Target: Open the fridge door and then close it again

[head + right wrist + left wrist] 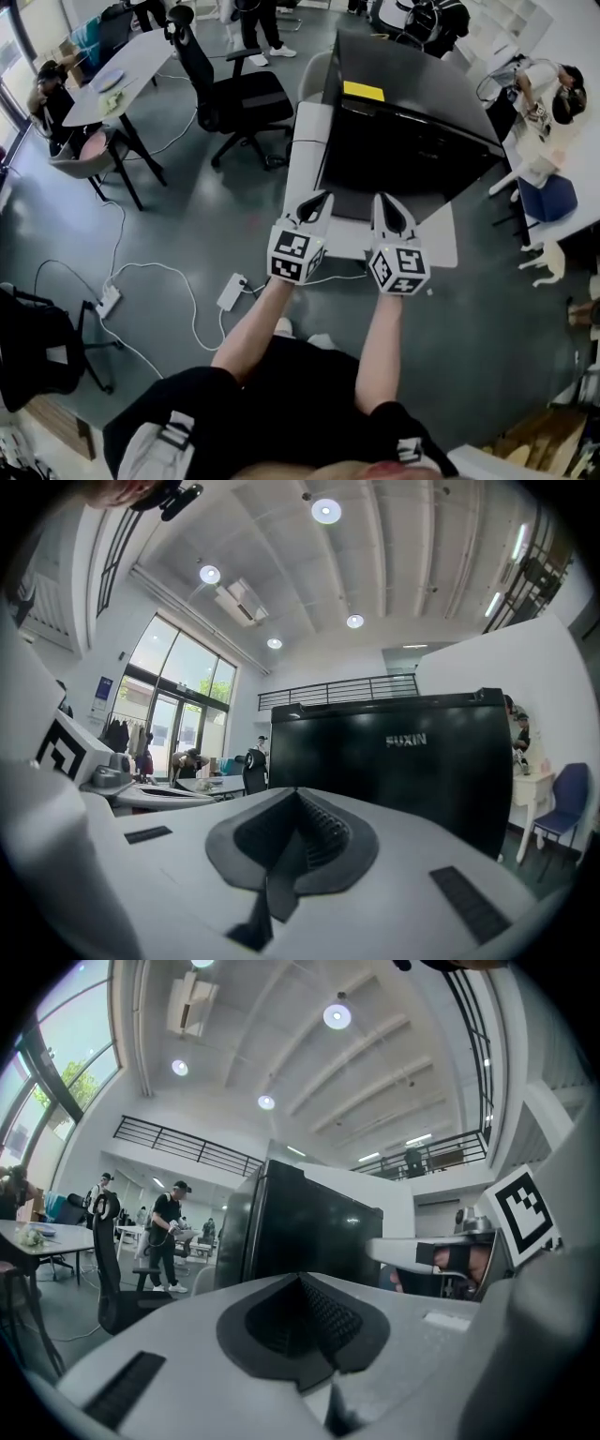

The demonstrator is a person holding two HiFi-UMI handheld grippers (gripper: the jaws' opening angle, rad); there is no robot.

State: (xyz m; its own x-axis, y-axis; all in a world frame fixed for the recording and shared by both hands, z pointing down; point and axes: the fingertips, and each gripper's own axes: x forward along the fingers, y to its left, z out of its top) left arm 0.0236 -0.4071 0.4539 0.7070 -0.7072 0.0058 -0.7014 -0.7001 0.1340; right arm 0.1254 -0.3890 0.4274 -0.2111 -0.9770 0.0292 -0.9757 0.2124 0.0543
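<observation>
A black fridge (403,131) stands on a white platform (441,239) straight ahead, its door closed and a yellow note (364,91) on top. Both grippers are held level side by side a short way in front of it. The left gripper (316,201) is shut with nothing between its jaws; its view shows the fridge's (305,1237) dark front and left edge ahead. The right gripper (393,214) is also shut and empty. In the right gripper view the fridge door (394,757) fills the middle, with white lettering (406,740) near its top.
A black office chair (234,98) stands left of the fridge, and a white table (127,70) with chairs is farther left. A power strip (232,292) and cables lie on the grey floor near my feet. People sit and stand at the left and back; a blue chair (547,199) is at right.
</observation>
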